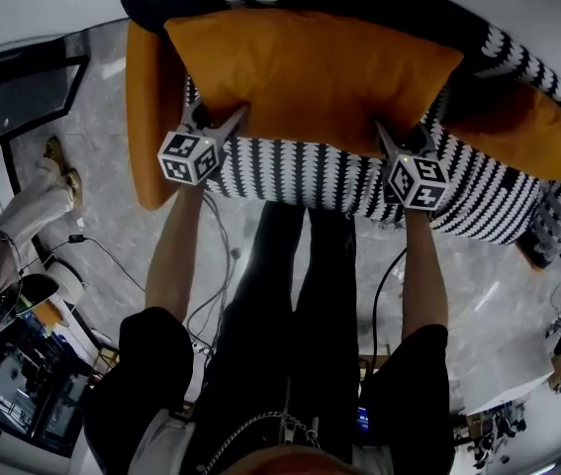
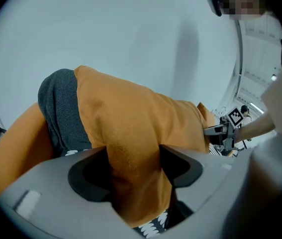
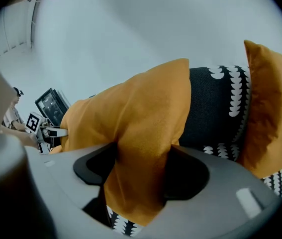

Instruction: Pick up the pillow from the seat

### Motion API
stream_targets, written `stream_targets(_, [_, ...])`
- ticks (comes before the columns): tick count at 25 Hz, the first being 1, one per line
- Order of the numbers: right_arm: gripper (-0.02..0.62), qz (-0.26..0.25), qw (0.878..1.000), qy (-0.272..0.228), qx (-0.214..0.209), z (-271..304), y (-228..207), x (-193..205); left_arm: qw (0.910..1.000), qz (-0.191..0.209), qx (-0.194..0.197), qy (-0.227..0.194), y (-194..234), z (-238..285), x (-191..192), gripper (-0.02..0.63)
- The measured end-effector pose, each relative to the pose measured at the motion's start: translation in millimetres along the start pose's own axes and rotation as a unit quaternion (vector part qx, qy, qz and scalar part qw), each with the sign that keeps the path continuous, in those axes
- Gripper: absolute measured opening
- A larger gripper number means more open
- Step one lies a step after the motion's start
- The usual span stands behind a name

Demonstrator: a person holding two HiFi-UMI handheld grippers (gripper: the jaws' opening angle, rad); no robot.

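A large orange pillow (image 1: 310, 67) leans against the back of a black-and-white patterned armchair seat (image 1: 290, 171). My left gripper (image 1: 223, 125) is at its lower left corner and my right gripper (image 1: 404, 139) at its lower right corner. In the left gripper view the pillow (image 2: 131, 118) bunches into a fold between the two jaws, and the left gripper (image 2: 133, 168) is shut on it. In the right gripper view the same orange fabric (image 3: 141, 113) is pinched between the jaws, with the right gripper (image 3: 141, 171) shut on it. The patterned seat shows just under both pinched corners.
Orange side cushions flank the seat on the left (image 1: 151, 97) and on the right (image 1: 527, 117). Cables (image 1: 211, 295) trail over the grey floor in front of the chair. A person (image 1: 33, 201) sits at the far left beside cluttered desks.
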State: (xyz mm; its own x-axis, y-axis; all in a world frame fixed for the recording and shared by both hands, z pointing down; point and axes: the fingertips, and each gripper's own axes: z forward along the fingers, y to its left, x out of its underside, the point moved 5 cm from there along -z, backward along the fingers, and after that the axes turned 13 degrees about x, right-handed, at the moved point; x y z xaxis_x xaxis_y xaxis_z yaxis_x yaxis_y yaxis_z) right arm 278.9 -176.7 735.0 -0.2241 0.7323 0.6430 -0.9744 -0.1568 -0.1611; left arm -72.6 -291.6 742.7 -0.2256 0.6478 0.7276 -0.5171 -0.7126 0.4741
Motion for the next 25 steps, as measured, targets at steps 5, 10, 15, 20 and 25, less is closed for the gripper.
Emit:
stream_targets(5, [0.318,-0.006,1.000,-0.020,0.013,-24,8,-12,0.9999,0.004,0.001,-0.014,-15,-18,-14,0.301])
stream_targets(10, [0.318,-0.014,0.999,-0.045,0.023,-49,21,-31,0.9995,0.012,0.002,-0.030,-30,-38,-33,0.301])
stream_targets(15, [0.318,-0.015,0.998,-0.062,0.023,-81,28,-56,0.9984,0.030,0.004,-0.047,-50,-58,-65,0.299])
stream_targets(20, [0.318,-0.017,0.995,-0.092,0.029,-108,34,-87,0.9966,0.050,0.008,-0.065,-64,-74,-102,0.299])
stream_targets(25, [0.318,-0.036,0.991,-0.128,0.033,-138,40,-118,0.9942,0.065,0.011,-0.085,-80,-90,-133,0.299])
